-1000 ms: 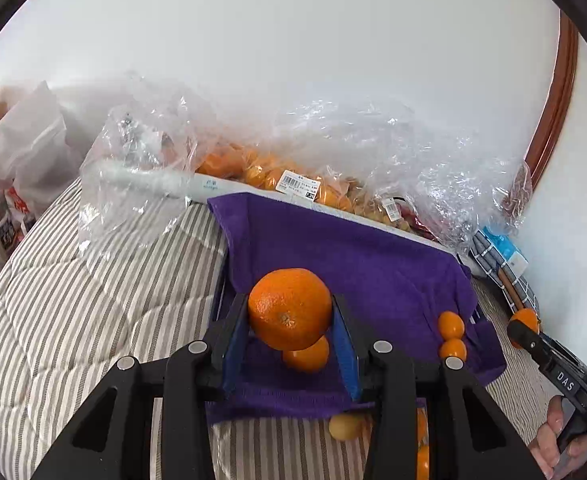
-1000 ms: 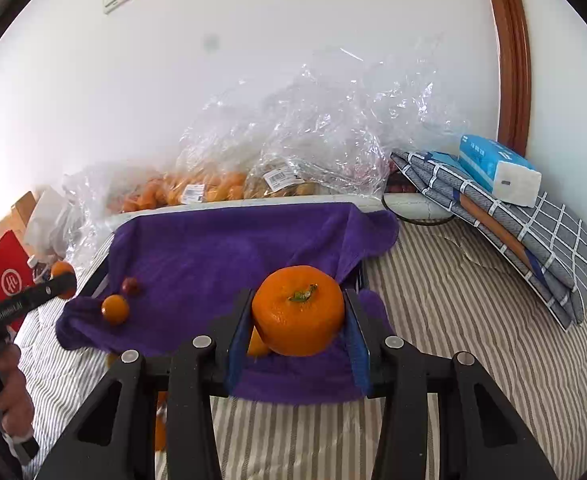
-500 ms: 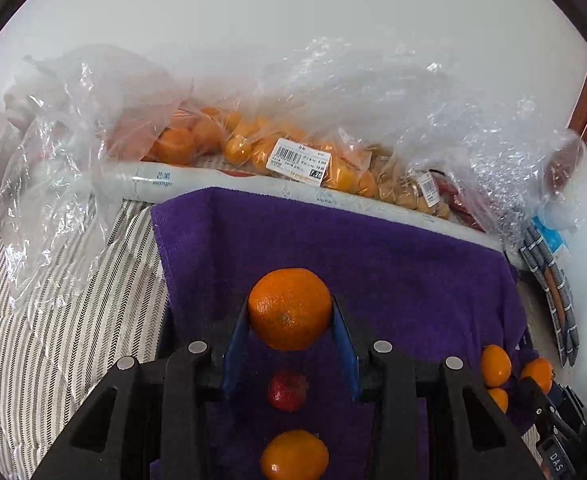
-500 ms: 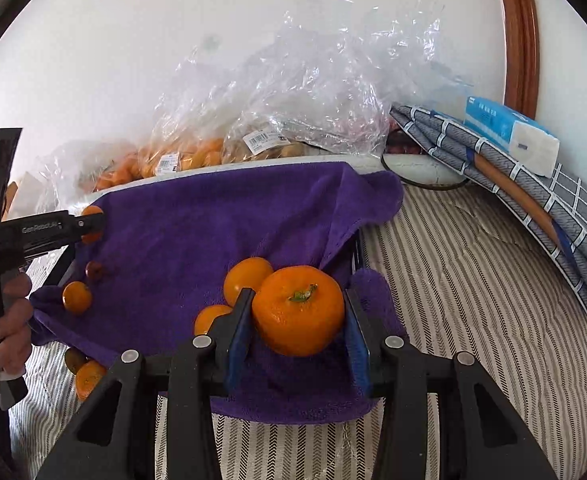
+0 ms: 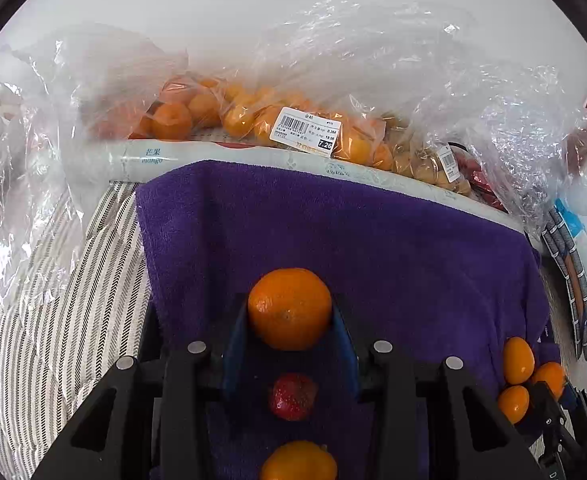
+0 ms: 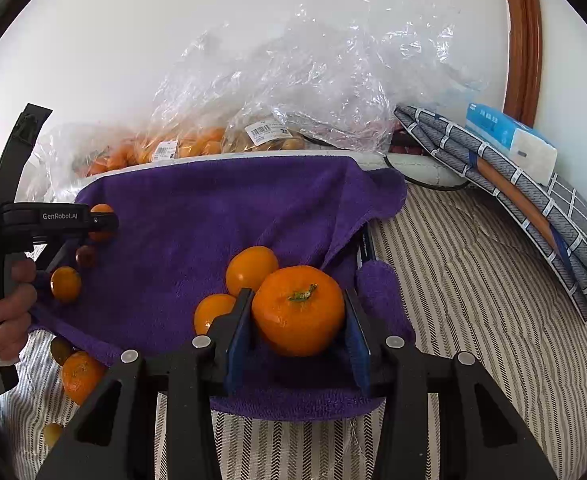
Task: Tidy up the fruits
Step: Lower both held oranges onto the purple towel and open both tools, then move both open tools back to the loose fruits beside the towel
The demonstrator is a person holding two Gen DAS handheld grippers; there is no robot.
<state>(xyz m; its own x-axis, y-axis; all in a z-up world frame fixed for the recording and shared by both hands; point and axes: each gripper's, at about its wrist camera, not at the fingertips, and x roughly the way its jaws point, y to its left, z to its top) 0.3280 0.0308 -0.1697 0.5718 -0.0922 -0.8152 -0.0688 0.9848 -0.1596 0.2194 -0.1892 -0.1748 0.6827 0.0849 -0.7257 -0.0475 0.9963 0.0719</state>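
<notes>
Fruit bags [image 5: 301, 128] at 12 o'clock behind purple towel [image 5: 333, 240], left gripper [image 5: 291, 320] clamped on orange [image 5: 289, 308] above towel, right gripper [image 6: 299, 320] clamped on stemmed orange [image 6: 298, 310] at towel's 5 o'clock corner, strawberry [image 5: 292, 396] on towel at 6 o'clock

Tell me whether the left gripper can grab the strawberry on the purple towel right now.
Probably not: the left gripper is already shut on an orange, so its jaws are full. The strawberry lies just below it on the purple towel, otherwise uncovered.
</notes>
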